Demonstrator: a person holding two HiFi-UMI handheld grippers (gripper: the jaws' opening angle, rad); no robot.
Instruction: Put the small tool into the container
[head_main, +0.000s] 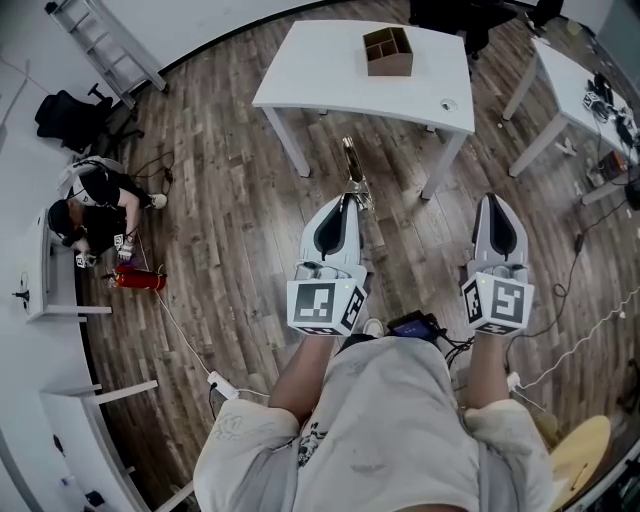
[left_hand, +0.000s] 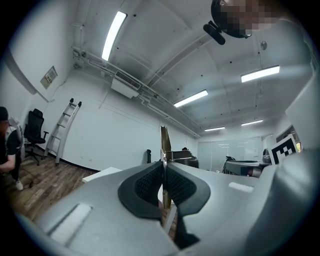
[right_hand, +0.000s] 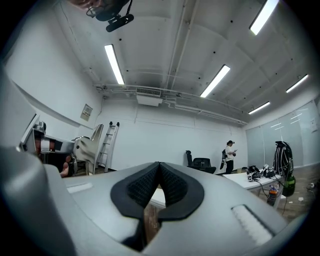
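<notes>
The slim brass-coloured small tool (head_main: 352, 165) is pinched in the jaws of the left gripper (head_main: 345, 200) and juts up past them, so the pickup looks done. Carrying and dropping remain: the brown wooden compartmented container (head_main: 388, 52) sits well apart from the tool, at the far side of the white table (head_main: 330, 70). The right gripper (head_main: 494, 203) is pressed together on nothing. Both are held over the dark wood-plank floor (head_main: 220, 220). At the left a person (head_main: 95, 215) crouches near a red cylinder (head_main: 135, 278); a ladder (head_main: 105, 40) leans far left.
</notes>
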